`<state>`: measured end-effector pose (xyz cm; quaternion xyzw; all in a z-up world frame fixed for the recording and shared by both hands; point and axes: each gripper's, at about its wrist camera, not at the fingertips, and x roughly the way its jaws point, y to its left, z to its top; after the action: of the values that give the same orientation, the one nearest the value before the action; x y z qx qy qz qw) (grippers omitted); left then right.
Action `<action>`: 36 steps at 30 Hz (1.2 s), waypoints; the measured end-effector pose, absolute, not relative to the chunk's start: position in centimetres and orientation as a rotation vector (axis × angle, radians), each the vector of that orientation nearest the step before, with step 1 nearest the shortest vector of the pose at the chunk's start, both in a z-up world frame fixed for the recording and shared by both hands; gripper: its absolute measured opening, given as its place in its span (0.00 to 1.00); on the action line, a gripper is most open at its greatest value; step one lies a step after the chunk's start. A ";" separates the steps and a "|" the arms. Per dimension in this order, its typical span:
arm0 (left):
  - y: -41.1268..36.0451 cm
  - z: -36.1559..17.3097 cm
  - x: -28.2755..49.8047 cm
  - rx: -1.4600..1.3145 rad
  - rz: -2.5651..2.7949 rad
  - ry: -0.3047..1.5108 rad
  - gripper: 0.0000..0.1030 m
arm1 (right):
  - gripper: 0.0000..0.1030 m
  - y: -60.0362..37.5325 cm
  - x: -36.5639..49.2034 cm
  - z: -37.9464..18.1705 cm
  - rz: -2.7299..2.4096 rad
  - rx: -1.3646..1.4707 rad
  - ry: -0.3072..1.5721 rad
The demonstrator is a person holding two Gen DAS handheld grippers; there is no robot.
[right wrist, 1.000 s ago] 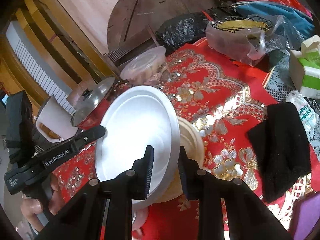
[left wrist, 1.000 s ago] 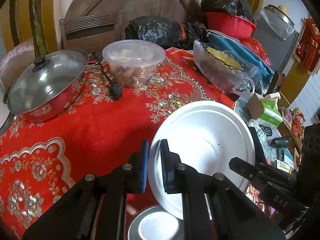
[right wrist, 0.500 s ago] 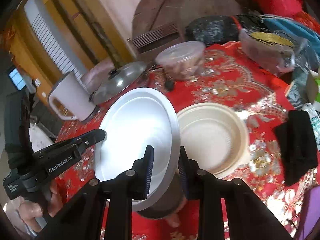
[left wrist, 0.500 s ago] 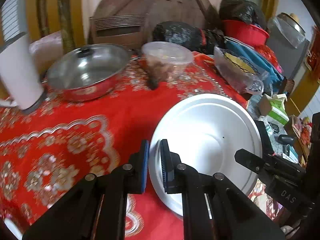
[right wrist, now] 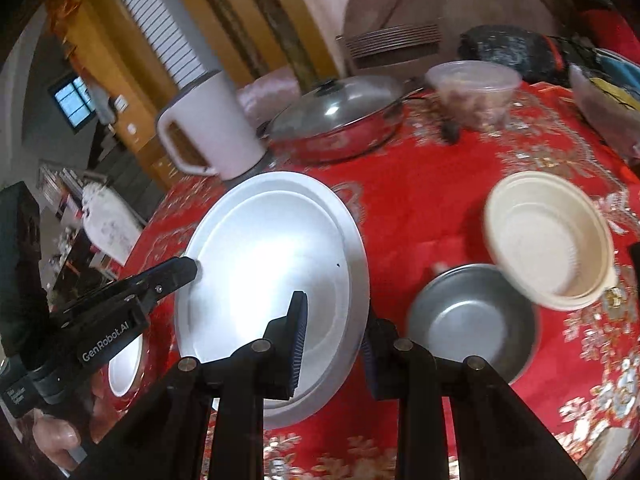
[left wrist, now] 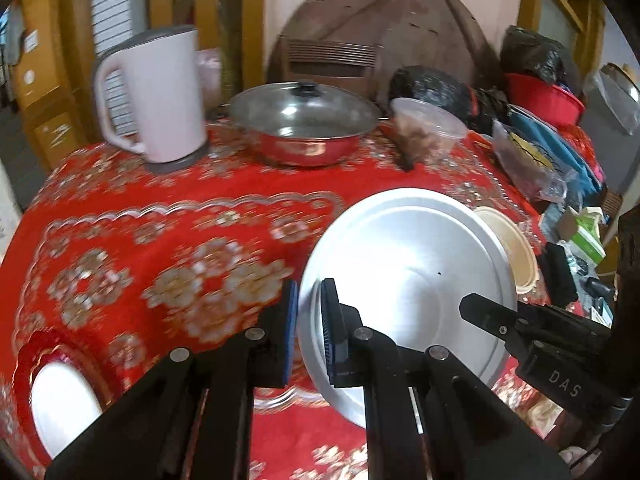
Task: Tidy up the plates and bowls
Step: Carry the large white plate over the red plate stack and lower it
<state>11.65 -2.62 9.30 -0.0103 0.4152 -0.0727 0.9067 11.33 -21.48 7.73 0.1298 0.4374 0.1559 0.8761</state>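
White plate (right wrist: 276, 276) carried above red tabletop (left wrist: 160, 216), rim pinched by left gripper (left wrist: 309, 332) and right gripper (right wrist: 332, 344) fingers. Step judged: transport. Next: lowering toward white dish (left wrist: 64, 408) at near left edge.

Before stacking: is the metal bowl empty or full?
Empty. The right wrist view shows the metal bowl's bare grey bottom, nothing inside.

White kettle (left wrist: 160, 96); lidded pan (left wrist: 304, 124); plastic tub (left wrist: 428, 128); red tablecloth (left wrist: 160, 220)

A round wooden tabletop (left wrist: 384, 28) leaned against the pale wall at upper centre. Yellow wooden framing (right wrist: 256, 20) rose upper left, where a small window (right wrist: 74, 100) glowed blue.
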 end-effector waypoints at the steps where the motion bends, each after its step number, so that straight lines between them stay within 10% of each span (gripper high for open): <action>1: -1.9 9.2 11.3 -0.025 -0.141 0.855 0.09 | 0.27 -20.9 11.1 7.7 0.333 0.266 0.916; 36: 10.0 8.3 3.0 -0.142 0.042 0.779 0.09 | 0.31 -7.9 6.8 8.7 0.493 0.105 0.929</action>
<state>2.97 10.02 8.33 -0.0692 0.3794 0.0205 0.9224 6.82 -7.88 8.69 0.0501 0.4433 0.2351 0.8635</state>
